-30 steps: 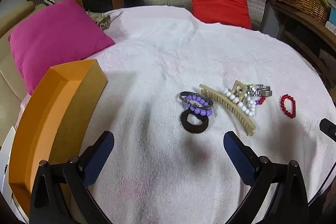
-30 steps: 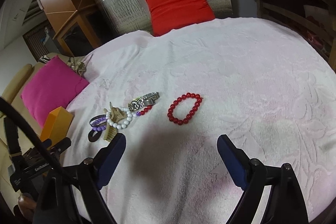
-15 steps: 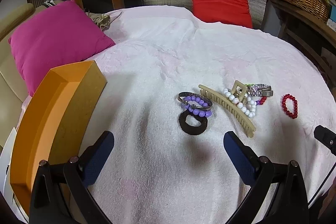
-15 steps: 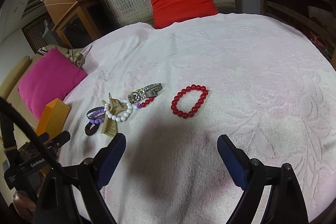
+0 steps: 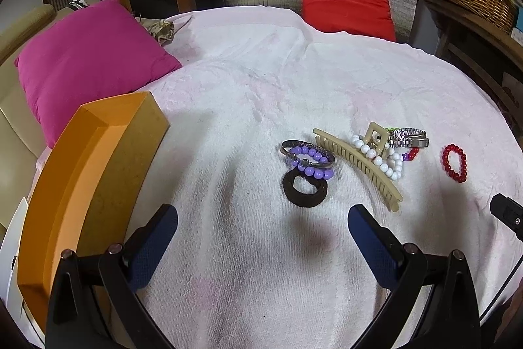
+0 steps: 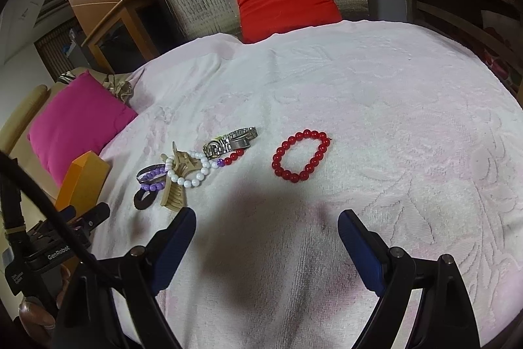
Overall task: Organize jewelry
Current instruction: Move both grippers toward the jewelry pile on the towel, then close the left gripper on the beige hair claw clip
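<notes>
Nearby, pink pillow [image 5: 88, 61] behind orange box [image 5: 81, 185].

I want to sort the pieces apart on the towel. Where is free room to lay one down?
Bare towel lies right of the red bead bracelet, and between the orange box and the black hair tie. It is crowded around the hair claw, where the white bead bracelet and watch overlap.
</notes>
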The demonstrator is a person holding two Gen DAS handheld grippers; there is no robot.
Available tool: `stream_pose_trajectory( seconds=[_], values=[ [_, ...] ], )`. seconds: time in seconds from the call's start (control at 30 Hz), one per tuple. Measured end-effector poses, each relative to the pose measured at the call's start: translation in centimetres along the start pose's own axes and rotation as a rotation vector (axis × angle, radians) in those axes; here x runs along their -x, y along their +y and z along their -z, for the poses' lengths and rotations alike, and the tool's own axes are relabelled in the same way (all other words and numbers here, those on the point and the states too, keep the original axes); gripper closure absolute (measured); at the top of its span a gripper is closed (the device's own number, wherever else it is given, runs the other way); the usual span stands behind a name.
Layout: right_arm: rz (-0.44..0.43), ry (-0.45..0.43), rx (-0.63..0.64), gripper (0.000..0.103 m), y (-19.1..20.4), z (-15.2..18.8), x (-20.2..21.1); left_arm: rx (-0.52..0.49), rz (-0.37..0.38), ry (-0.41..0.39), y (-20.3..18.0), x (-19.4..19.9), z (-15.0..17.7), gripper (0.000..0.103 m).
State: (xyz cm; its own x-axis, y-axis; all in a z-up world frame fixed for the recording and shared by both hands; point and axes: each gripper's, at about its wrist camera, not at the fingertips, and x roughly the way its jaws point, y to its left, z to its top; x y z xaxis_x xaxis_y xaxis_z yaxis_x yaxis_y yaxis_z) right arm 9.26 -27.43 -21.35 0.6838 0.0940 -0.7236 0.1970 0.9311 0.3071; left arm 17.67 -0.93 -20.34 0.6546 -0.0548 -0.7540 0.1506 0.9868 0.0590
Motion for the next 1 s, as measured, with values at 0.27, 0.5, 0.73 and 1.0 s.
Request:
stream_pose_trajectory(
  seconds=[0.27, 0.5, 0.73, 1.0],
  values=[
    [-0.005, -0.004, -0.016, 0.013, -0.5, -0.1, 0.3, -0.006, 0.002, 0.005, -0.5, -0.2, 0.0, 0.0],
    [-0.013, -0.007, -0.042, 0.013, -1.3, -0.3, 0.7, -0.016, 0.002, 0.013, -1.3, -0.5, 0.0, 0.0],
    [0.015, -0.021, -0.066, 0.013, -2.2, -0.9, 0.9, -0.023, 0.051, 0.032, -2.5, -0.9, 0.0, 0.0],
    [0.044, 0.002, -0.167, 0.013, -4.7, -2.1, 0.1, 0.011, 0.226, 0.088, -4.9, -2.6, -1.0, 0.002]
  ],
)
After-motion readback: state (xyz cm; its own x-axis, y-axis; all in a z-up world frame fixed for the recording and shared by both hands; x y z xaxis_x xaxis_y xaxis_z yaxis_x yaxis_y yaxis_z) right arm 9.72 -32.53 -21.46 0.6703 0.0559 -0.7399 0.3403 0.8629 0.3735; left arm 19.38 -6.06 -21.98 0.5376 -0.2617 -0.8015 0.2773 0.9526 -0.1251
